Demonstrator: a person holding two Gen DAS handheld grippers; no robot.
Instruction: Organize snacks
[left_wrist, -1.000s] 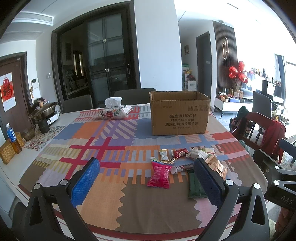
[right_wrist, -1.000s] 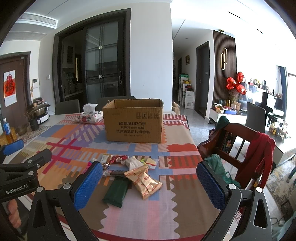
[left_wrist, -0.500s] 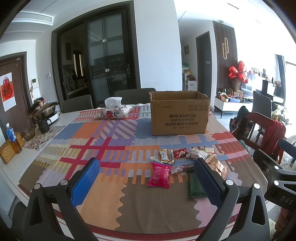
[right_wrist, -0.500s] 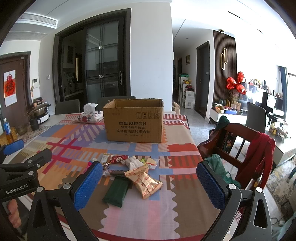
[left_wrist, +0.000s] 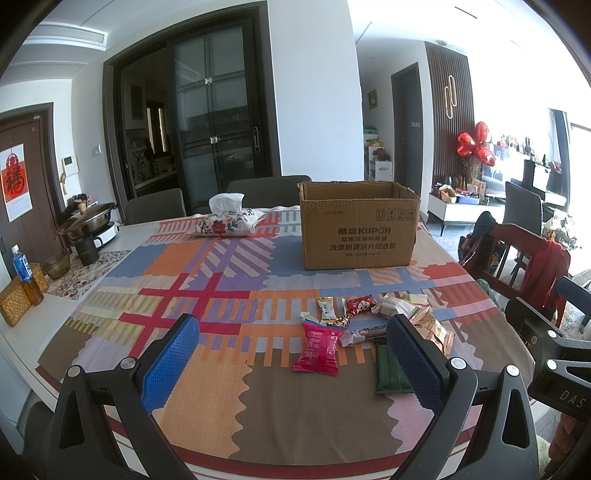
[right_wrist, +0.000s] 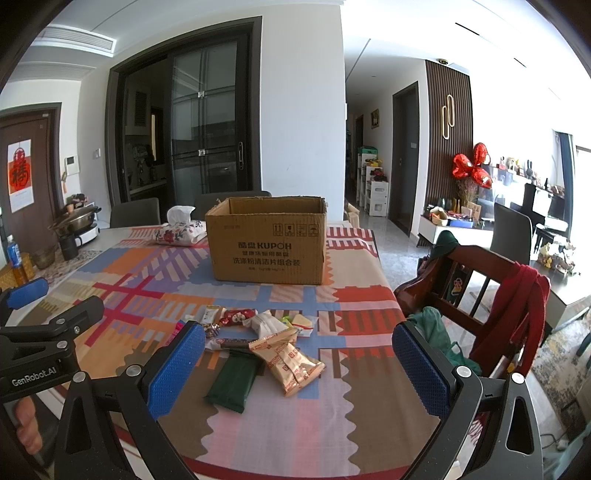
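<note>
Several snack packets lie in a loose pile on the patterned tablecloth (left_wrist: 192, 295): a pink-red bag (left_wrist: 318, 348), a dark green packet (right_wrist: 232, 376) and tan wrapped bars (right_wrist: 291, 363). An open cardboard box (left_wrist: 358, 230) stands behind them; it also shows in the right wrist view (right_wrist: 267, 245). My left gripper (left_wrist: 291, 363) is open and empty, held above the near part of the table, short of the pile. My right gripper (right_wrist: 299, 369) is open and empty, just in front of the pile.
A floral tissue pouch (left_wrist: 227, 223) lies behind left of the box. A pot (left_wrist: 86, 221), a bottle (left_wrist: 24, 271) and baskets sit at the table's left edge. A wooden chair (right_wrist: 476, 295) with red cloth stands at the right. Grey chairs stand behind the table.
</note>
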